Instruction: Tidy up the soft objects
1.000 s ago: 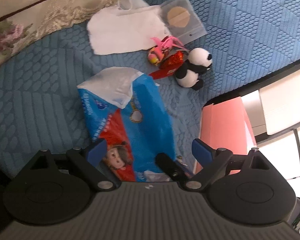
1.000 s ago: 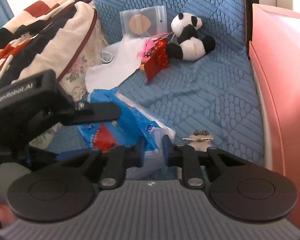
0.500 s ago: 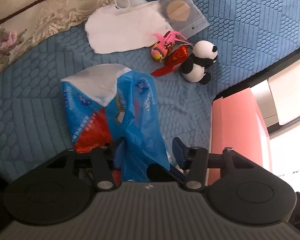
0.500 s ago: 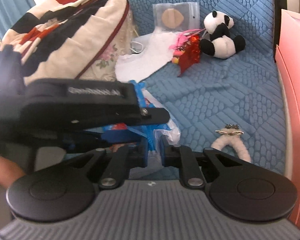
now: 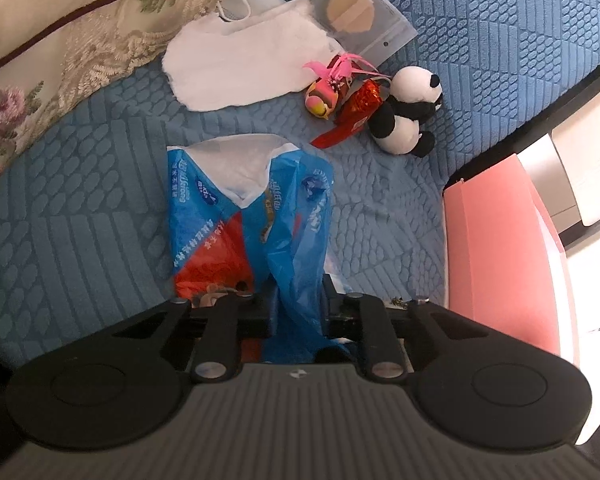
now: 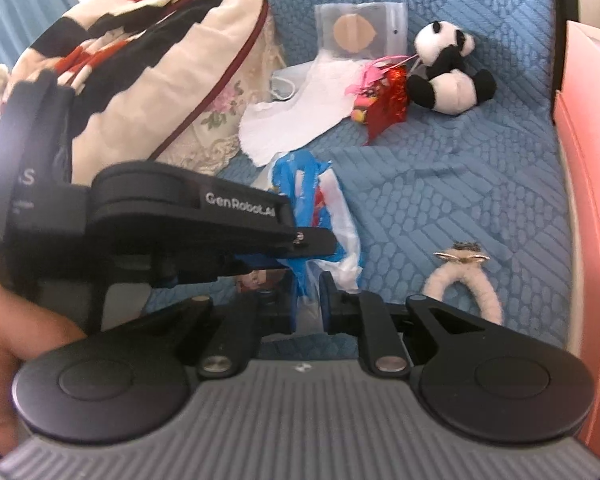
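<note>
A blue and red plastic tissue bag [image 5: 236, 216] lies crumpled on the blue quilted cover [image 5: 80, 240]. My left gripper [image 5: 298, 308] has the bag's bunched blue film between its jaws, which are closing, and the pads press on it. My right gripper [image 6: 308, 304] is shut on the bag's [image 6: 312, 196] white and blue near edge. Farther back sit a panda plush [image 5: 404, 120], a white cloth [image 5: 244, 64], a red foil packet [image 5: 356, 112] and a pink feathered toy [image 5: 328, 88]. A fuzzy cream hair tie [image 6: 464, 280] lies right of the right gripper.
A floral pillow [image 5: 60, 40] under a striped blanket [image 6: 140, 40] fills the left. A pink box [image 5: 500, 240] borders the cover on the right. A clear pouch with a tan round pad [image 5: 360, 20] lies at the back. A hand [image 6: 12, 360] holds the left tool.
The left jaws went from wide apart to closed onto the bag's blue film, which is now gathered and pulled up. The right gripper kept its grip on the bag's edge.
</note>
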A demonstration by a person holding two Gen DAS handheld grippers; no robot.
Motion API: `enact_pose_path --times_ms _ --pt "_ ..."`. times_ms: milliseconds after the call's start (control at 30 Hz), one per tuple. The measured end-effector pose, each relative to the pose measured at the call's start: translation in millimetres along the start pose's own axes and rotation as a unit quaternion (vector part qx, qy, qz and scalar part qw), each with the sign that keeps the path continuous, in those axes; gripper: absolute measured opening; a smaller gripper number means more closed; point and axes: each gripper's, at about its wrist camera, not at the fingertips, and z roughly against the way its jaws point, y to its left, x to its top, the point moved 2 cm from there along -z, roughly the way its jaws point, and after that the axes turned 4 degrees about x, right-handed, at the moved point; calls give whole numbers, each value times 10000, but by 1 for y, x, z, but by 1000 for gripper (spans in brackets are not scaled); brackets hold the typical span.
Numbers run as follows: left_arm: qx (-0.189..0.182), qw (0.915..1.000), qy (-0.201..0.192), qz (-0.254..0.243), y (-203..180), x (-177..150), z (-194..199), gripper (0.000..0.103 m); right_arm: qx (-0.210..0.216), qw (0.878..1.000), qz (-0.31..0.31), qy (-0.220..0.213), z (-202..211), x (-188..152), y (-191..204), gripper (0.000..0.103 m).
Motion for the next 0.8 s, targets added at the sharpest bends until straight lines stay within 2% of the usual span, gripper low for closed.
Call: enact_pose_path --times_ms 167,333,400,467,533,567,600,800 --pt "0 10000 5 26 1 1 -1 19 -158 9997 15 -192 16 0 -4 19" --pt "5 10000 -47 -23 0 1 1 14 -825 9963 -25 -233 18 3 -19 23" --pt "23 9999 -113 -107 -2 1 4 12 -1187 9929 47 -94 12 2 -25 34" --pt "11 9997 -156 -168 -4 1 7 12 -1387 9903 53 -21 9 1 -31 39" --pt "-30 9997 -166 -176 -5 1 9 10 -1367 9906 -34 -12 8 1 -35 53" --pt "-48 9997 -172 -184 -5 2 10 10 -1346 9909 -64 -21 7 1 -37 66" --pt "-53 9996 -183 -200 -6 2 11 10 -1386 9903 -49 -29 6 1 -37 73" --pt "-80 9991 -250 -329 -8 1 19 8 -1795 9834 107 234 -5 -5 -41 73"
